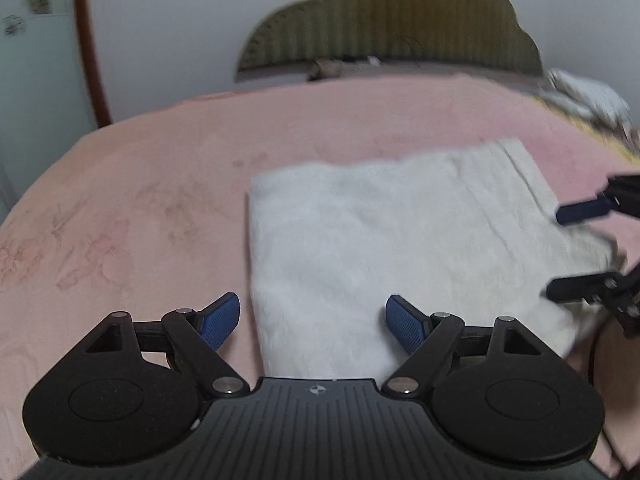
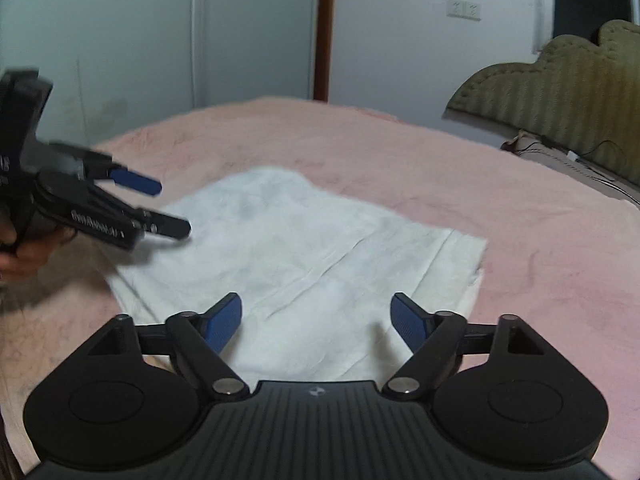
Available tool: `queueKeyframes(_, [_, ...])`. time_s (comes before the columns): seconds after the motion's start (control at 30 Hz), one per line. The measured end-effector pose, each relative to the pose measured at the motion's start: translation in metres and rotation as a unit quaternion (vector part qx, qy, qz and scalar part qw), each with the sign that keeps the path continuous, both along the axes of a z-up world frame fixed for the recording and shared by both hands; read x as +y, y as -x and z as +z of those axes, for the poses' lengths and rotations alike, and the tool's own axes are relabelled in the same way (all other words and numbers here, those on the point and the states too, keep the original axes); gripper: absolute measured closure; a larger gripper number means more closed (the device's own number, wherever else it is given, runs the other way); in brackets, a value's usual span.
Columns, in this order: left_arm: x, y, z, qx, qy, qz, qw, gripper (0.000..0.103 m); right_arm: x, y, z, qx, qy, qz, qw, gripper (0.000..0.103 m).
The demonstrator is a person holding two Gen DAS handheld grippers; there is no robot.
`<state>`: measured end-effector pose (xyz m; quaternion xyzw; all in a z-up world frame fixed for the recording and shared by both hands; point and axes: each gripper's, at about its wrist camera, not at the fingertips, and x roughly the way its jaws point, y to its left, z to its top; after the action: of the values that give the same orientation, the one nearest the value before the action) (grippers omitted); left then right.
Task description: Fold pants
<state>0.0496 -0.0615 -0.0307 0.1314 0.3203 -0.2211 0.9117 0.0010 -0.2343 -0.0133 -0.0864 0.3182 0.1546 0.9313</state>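
The white pants [image 1: 400,248] lie folded into a flat rectangle on the pink bedspread [image 1: 140,208]. My left gripper [image 1: 313,322] is open and empty, just above the near edge of the pants. My right gripper [image 2: 318,322] is open and empty over another edge of the pants [image 2: 304,252]. In the left wrist view the right gripper [image 1: 560,256] shows open at the right side of the pants. In the right wrist view the left gripper [image 2: 174,208] shows open at the left, held by a hand.
A padded olive headboard [image 1: 392,20] stands at the far end of the bed. A crumpled patterned cloth [image 1: 588,100] lies at the bed's far right. White wardrobe doors [image 2: 160,40] and a brown door frame [image 2: 322,28] stand beyond the bed.
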Motion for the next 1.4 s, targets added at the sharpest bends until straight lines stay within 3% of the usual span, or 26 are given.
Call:
queueKeyframes(0.1, [0.002, 0.016, -0.004, -0.037, -0.01, -0.011, 0.9992, 0.022, -0.006, 0.007, -0.013, 0.007, -0.019, -0.005, 1.0, 0.018])
queueKeyframes(0.2, [0.004, 0.017, 0.001, -0.039, -0.004, -0.005, 0.9992, 0.022, -0.017, 0.016, -0.013, 0.006, -0.052, -0.019, 0.998, 0.018])
queueKeyframes(0.33, [0.001, 0.011, 0.014, -0.055, 0.024, 0.009, 0.9982, 0.019, -0.014, 0.021, -0.002, -0.027, -0.04, -0.048, 0.998, 0.016])
queueKeyframes(0.47, [-0.022, -0.009, 0.021, -0.073, 0.007, 0.008, 0.9973, 0.013, -0.013, 0.0, 0.009, -0.03, -0.083, -0.075, 0.993, 0.001])
queueKeyframes(0.57, [-0.039, -0.037, 0.022, -0.055, -0.008, 0.027, 0.9981, 0.013, -0.008, -0.025, 0.016, -0.03, -0.085, -0.11, 0.99, 0.0])
queueKeyframes(0.73, [-0.048, -0.076, 0.021, -0.006, -0.007, 0.108, 0.9941, 0.013, -0.008, -0.064, 0.031, -0.048, -0.109, -0.146, 0.982, 0.0])
queueKeyframes(0.9, [-0.054, -0.077, 0.014, 0.016, 0.0, 0.11, 0.9938, 0.012, -0.005, -0.111, 0.023, -0.024, -0.105, -0.172, 0.979, 0.0])
queueKeyframes(1.0, [-0.06, -0.067, 0.008, -0.004, -0.029, 0.089, 0.9956, 0.007, 0.0, -0.128, -0.003, 0.022, -0.012, -0.205, 0.978, 0.0])
queueKeyframes(1.03, [-0.061, -0.065, 0.006, -0.004, -0.032, 0.084, 0.9959, 0.006, 0.002, -0.125, -0.009, 0.02, 0.029, -0.221, 0.975, 0.0])
queueKeyframes(1.07, [-0.059, -0.064, 0.005, -0.003, -0.03, 0.082, 0.9962, 0.006, 0.001, -0.118, -0.012, 0.011, 0.038, -0.224, 0.974, 0.0])
queueKeyframes(1.17, [-0.052, -0.061, 0.009, 0.012, -0.012, 0.091, 0.9957, 0.007, -0.018, -0.1, -0.01, 0.021, 0.035, -0.258, 0.965, 0.0])
queueKeyframes(1.27, [-0.049, -0.052, 0.01, 0.019, 0.009, 0.088, 0.9959, 0.007, -0.028, -0.069, 0.005, -0.017, 0.014, -0.297, 0.955, 0.0])
queueKeyframes(1.4, [-0.056, -0.041, 0.006, 0.004, -0.013, 0.085, 0.9963, 0.006, -0.014, -0.038, 0.018, -0.041, -0.059, -0.224, 0.972, 0.0])
